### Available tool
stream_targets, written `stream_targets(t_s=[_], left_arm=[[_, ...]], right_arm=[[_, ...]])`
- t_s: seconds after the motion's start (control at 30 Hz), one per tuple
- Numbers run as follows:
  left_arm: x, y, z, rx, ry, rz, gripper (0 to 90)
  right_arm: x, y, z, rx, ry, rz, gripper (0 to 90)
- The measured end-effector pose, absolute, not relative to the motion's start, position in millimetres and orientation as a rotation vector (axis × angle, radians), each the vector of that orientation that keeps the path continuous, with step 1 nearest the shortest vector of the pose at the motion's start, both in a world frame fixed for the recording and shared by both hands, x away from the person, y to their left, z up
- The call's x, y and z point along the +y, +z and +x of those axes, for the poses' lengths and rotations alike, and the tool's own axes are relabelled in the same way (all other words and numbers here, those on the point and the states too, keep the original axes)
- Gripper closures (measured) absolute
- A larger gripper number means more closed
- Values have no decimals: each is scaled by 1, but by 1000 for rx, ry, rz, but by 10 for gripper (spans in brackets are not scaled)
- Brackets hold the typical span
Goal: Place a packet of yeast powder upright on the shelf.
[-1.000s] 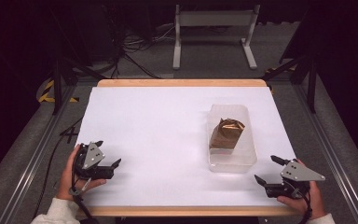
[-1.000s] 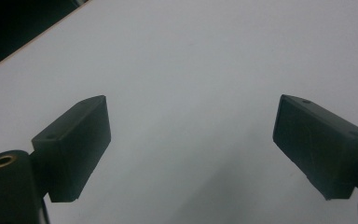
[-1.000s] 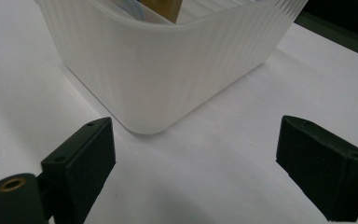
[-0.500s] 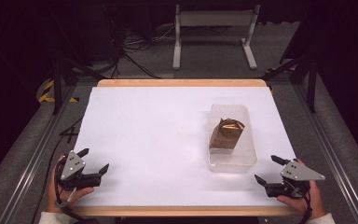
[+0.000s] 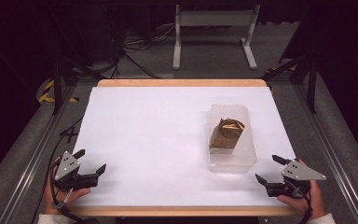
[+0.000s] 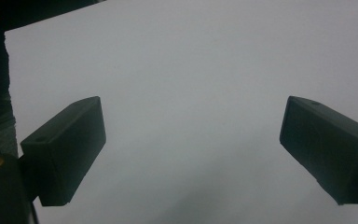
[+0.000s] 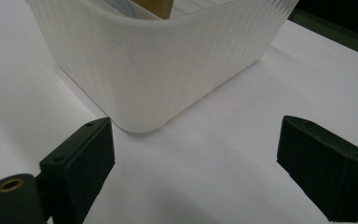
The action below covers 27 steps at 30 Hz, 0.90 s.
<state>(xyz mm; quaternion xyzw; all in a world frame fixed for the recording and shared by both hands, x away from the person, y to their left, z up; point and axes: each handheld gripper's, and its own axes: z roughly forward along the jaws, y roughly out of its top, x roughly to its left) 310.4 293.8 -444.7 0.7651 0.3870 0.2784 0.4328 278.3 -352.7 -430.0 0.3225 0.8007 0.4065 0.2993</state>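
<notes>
Looking from above, we count one clear tub (image 5: 232,161) on the right half of the white table (image 5: 154,135), with one brown bag (image 5: 226,133) inside; in the right gripper view the tub's ribbed wall hides most of the bag. We read no writing anywhere. Our left gripper (image 5: 89,162) and right gripper (image 5: 266,169) sit at the near corners, jaws apart, holding nothing.

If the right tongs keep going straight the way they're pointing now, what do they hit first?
Most likely the clear plastic container: in the right gripper view its rounded near corner sits just ahead of the open right tongs, slightly left of centre. Only bare white table lies between them, though the depth is hard to judge.
</notes>
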Motion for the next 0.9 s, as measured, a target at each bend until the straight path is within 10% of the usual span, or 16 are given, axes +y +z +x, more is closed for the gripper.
stream_targets(t_s=[0.9], left_arm=[[283, -439, 313, 934, 699, 1924, 78]], right_arm=[[-356, -429, 276, 2114, 1082, 864, 116]])
